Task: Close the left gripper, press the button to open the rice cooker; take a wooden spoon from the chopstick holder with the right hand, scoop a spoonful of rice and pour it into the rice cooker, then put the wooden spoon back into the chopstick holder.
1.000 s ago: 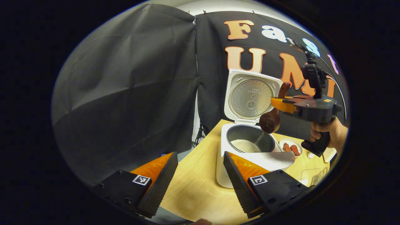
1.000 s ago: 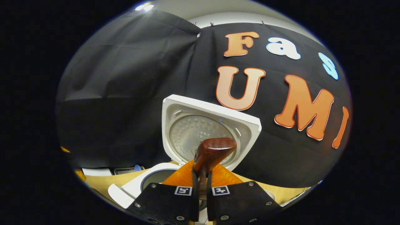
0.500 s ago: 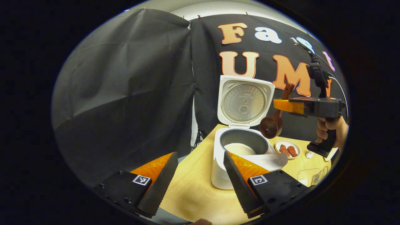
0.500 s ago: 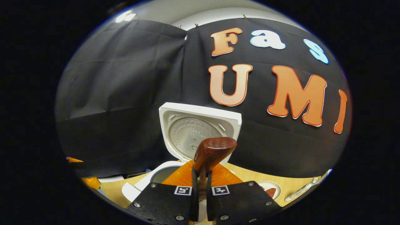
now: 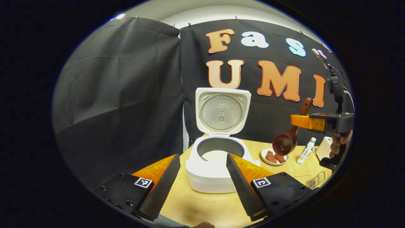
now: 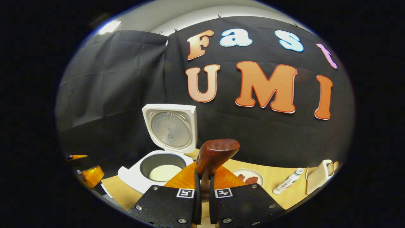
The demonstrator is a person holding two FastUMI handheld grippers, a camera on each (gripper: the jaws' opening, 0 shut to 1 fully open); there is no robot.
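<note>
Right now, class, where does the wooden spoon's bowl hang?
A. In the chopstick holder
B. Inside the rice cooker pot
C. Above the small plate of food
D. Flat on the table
C: in the left gripper view the wooden spoon, clamped in the right gripper, hangs bowl-down over the small plate, beside the open rice cooker.

This is a staged recording booth set up as a small kitchen corner, not a real home. Black cloth point(image 5: 126, 95) pinned along its top edge forms the walls, with a pale room wall above. A light wooden table point(image 6: 275, 180) carries kitchen props: an open white rice cooker point(image 5: 218, 158), a small plate of food point(image 5: 273, 156) and a little bottle point(image 6: 288, 181).
</note>
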